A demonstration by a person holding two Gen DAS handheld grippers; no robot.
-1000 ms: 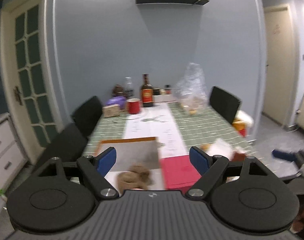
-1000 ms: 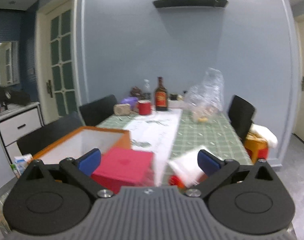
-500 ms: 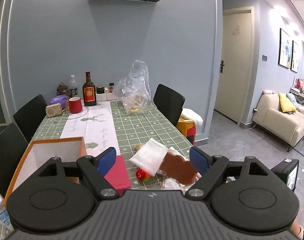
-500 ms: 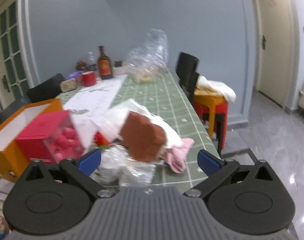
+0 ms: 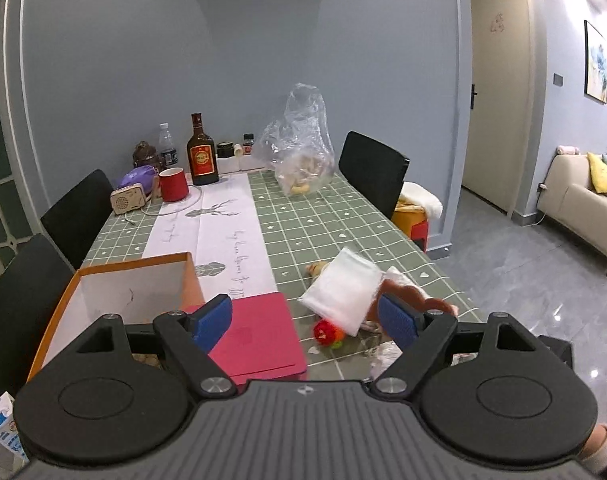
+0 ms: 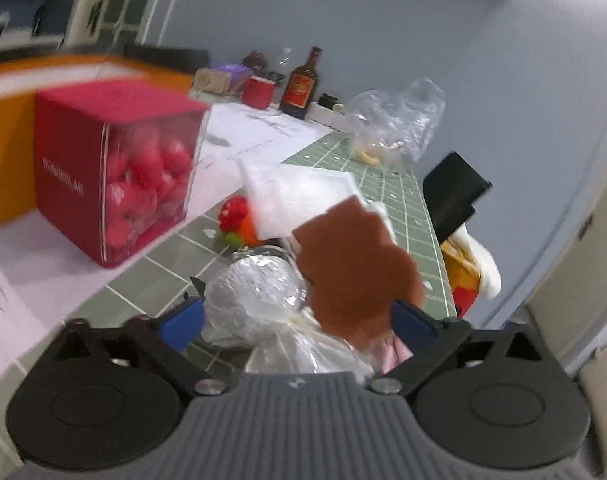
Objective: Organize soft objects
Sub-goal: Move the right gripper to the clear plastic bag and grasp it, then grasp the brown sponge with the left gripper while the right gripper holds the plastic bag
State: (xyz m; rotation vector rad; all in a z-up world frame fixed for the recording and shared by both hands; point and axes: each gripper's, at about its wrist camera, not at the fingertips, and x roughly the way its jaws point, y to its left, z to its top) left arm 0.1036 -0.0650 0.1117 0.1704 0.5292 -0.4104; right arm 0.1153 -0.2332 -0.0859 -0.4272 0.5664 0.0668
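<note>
Green checked cloth covers the table [image 5: 327, 220], with an open orange box [image 5: 103, 280] at lower left of the left wrist view and a red box [image 5: 259, 336] just beside it. Soft things lie heaped at lower centre of the right wrist view: a white pad [image 6: 299, 196], a brown cut-out piece [image 6: 355, 268] and a wrapped bundle [image 6: 255, 296]. The right gripper [image 6: 295, 324] is spread wide around that heap, holding nothing. The left gripper [image 5: 305, 320] is equally wide and empty. I'd settle on one item, probably the bundle, centre it between the fingers and close gently so the neighbours aren't dragged along.
</note>
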